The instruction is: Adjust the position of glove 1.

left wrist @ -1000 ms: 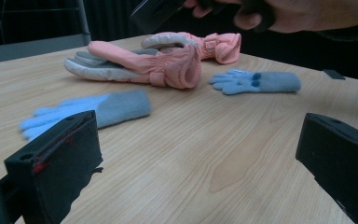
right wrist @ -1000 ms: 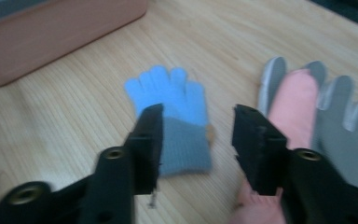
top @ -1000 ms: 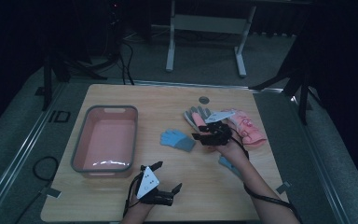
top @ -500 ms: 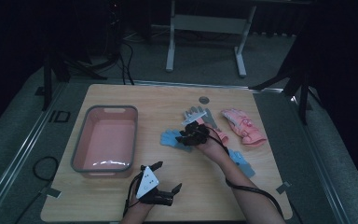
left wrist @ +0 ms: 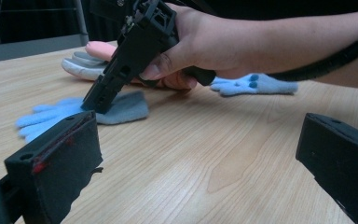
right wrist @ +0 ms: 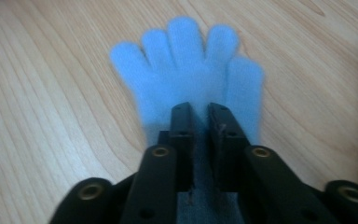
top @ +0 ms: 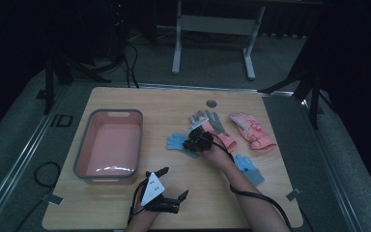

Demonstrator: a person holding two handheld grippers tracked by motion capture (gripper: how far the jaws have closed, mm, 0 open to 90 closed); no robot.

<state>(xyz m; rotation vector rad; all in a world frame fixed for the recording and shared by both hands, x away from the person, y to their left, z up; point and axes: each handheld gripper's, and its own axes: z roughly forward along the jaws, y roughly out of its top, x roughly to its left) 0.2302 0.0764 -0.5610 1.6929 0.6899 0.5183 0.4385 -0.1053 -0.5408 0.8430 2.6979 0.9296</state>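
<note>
On the table, right tongs [right wrist: 199,114] have just clenched blue glove [right wrist: 189,70], fingers pointing away.

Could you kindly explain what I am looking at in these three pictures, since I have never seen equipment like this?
A person works at a wooden table with a two-jawed tool in each hand. One camera looks down from above; the other two ride on the tools. The right hand-held gripper has just been closing, and its jaws pinch a light blue glove lying flat. The left hand-held gripper rests near the table's front edge, jaws open and empty. A second blue glove, a grey glove, pink gloves and a pink tub lie around.
</note>
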